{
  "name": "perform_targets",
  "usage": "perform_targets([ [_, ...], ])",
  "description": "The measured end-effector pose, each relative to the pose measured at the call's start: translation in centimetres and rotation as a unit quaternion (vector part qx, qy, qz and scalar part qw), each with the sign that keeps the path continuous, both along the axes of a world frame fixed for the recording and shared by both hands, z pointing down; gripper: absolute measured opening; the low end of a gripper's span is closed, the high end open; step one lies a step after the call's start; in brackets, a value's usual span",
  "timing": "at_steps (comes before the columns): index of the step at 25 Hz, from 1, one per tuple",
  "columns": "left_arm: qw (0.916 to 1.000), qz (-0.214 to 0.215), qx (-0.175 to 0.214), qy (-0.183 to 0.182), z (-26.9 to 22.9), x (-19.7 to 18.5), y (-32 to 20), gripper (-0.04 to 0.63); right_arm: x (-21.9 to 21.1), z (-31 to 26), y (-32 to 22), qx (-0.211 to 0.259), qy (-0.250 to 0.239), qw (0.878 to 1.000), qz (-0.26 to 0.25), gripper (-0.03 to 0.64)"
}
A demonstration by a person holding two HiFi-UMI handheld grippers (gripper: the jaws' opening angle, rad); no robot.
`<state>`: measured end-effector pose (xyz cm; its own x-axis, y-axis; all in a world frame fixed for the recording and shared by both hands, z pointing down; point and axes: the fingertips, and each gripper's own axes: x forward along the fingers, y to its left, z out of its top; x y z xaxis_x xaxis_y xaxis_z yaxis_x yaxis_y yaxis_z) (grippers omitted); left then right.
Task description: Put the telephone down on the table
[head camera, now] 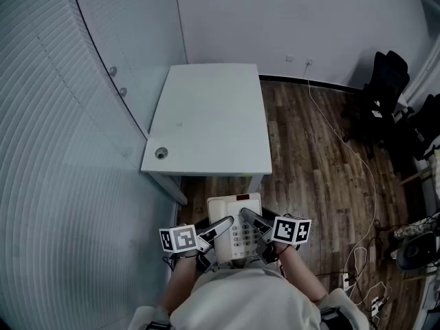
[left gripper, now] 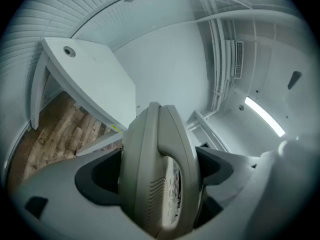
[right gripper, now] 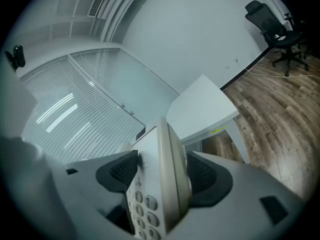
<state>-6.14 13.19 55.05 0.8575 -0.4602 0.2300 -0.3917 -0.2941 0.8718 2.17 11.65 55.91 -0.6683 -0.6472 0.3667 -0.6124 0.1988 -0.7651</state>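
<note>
Left gripper (head camera: 221,227) and right gripper (head camera: 253,220), jaws wide, clamp the beige plastic telephone (head camera: 235,243) level, short of the white rectangular table (head camera: 206,115)

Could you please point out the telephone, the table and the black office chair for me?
telephone (head camera: 223,206), head view, on its cream body, just beyond the fingers.
table (head camera: 210,115), head view, on the middle of its bare white top.
black office chair (right gripper: 266,23), right gripper view, on its backrest.
</note>
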Motion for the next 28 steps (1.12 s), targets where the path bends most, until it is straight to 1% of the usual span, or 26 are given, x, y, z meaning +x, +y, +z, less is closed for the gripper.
perform_targets([
  [3, 1.0, -0.006, 0.006, 0.002, -0.3, -0.6, 2.7, 0.433, -0.8, -0.4, 2.4, 0.011, -0.001, 1.0, -0.011, 0.318],
  [6, 0.9998, -0.014, 0.015, 0.002, -1.3, -0.4, 6.2, 0.433, -0.4, -1.6, 5.8, 0.026, 0.003, 0.999, -0.02, 0.318],
  [10, 0.9994, -0.024, 0.025, -0.01, -1.5, -0.7, 10.0, 0.433, -0.7, -1.8, 9.4, 0.038, -0.006, 0.999, -0.025, 0.318],
  [13, 0.9991, -0.027, 0.034, -0.005, -1.7, 0.1, 12.9, 0.433, -0.1, -2.0, 12.4, 0.046, -0.002, 0.998, -0.032, 0.318],
  [16, 0.9988, -0.035, 0.032, -0.005, -1.5, 0.8, 15.5, 0.433, 0.7, -1.7, 15.0, 0.042, -0.003, 0.999, -0.035, 0.318],
  [22, 0.999, -0.038, 0.022, -0.011, -1.2, 1.9, 18.1, 0.433, 1.8, -1.4, 17.4, 0.035, -0.007, 0.999, -0.041, 0.318],
  [26, 0.9989, -0.034, 0.028, -0.014, -1.6, 2.5, 17.9, 0.433, 2.3, -2.0, 17.2, 0.051, -0.01, 0.998, -0.043, 0.318],
  [28, 0.9988, -0.035, 0.03, -0.015, -1.6, 2.7, 17.5, 0.433, 2.5, -1.8, 16.8, 0.051, -0.012, 0.998, -0.04, 0.318],
])
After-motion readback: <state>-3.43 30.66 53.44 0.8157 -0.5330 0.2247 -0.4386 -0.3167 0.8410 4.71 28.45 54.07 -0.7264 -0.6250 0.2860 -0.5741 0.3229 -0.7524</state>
